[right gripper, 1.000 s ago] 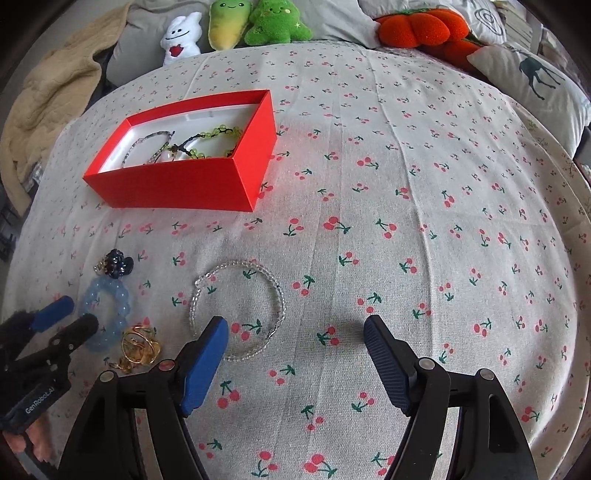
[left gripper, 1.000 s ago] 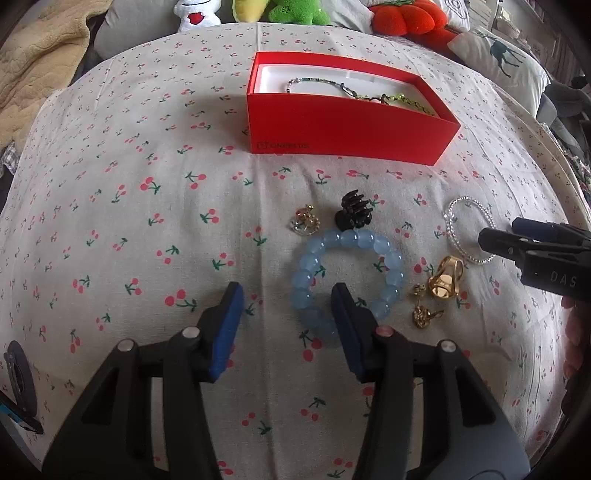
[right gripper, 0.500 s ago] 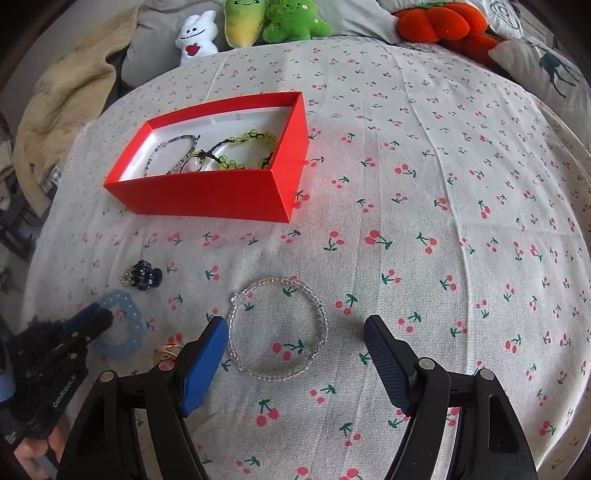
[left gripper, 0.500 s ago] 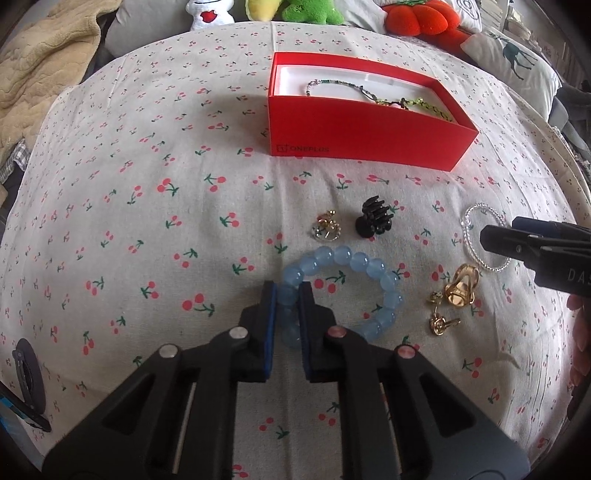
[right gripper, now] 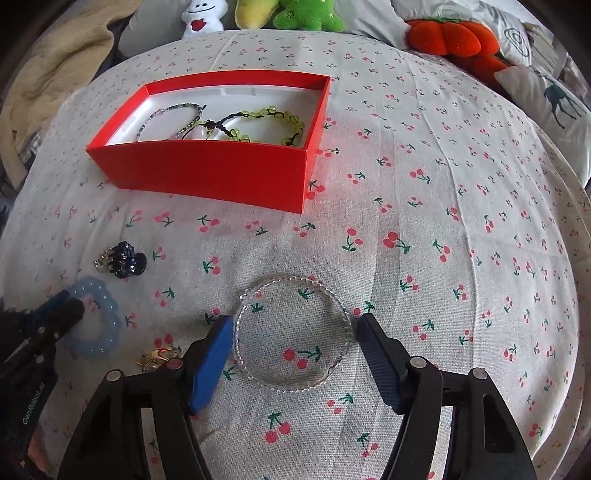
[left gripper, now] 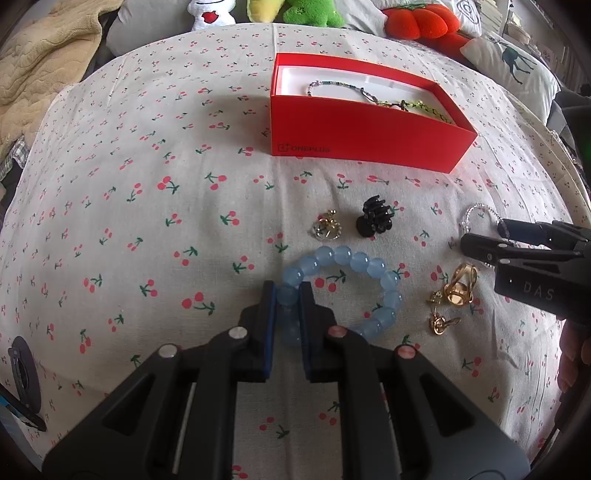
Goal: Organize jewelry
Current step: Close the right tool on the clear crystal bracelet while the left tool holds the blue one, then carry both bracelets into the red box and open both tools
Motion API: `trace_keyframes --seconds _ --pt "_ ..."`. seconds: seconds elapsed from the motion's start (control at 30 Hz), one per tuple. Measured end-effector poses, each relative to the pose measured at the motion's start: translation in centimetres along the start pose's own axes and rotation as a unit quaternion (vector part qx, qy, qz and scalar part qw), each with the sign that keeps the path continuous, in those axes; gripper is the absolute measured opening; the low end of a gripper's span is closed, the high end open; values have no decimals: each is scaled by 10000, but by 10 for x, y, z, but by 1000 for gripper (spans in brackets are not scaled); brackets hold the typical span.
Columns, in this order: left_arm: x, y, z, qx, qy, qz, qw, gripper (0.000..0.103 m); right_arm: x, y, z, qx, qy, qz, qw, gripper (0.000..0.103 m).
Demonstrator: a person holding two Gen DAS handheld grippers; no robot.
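Observation:
My left gripper (left gripper: 287, 295) is shut on the near-left beads of a pale blue bead bracelet (left gripper: 369, 264) that lies on the cherry-print cloth. My right gripper (right gripper: 295, 328) is open, its fingers on either side of a clear bead bracelet (right gripper: 347, 325). A red open box (left gripper: 365, 129) at the back holds a dark bead chain and a green bead bracelet (right gripper: 266, 122). A black hair claw (left gripper: 373, 221), a small gold-and-crystal piece (left gripper: 327, 227) and gold earrings (left gripper: 456, 290) lie loose on the cloth.
Plush toys (right gripper: 306, 14) and an orange cushion (right gripper: 452, 37) line the far edge. A beige blanket (left gripper: 40, 66) lies at the back left, a deer-print pillow (right gripper: 550, 99) at the right. The right gripper shows at the right of the left wrist view (left gripper: 517, 251).
My left gripper went from open to shut on the blue bracelet. My right gripper moved forward so its open fingers now flank the clear bracelet.

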State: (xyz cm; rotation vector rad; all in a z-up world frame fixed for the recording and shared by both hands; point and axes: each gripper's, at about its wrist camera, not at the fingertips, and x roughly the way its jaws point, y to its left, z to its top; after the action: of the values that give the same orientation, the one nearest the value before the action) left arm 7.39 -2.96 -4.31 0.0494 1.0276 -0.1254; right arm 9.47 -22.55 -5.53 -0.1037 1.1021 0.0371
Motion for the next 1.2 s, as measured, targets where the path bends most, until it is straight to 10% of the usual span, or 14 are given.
trace_keyframes --seconds 1.2 --pt "-52 3 21 28 -285 -363 9989 13 -56 -8 5 199 -302 558 9978 52"
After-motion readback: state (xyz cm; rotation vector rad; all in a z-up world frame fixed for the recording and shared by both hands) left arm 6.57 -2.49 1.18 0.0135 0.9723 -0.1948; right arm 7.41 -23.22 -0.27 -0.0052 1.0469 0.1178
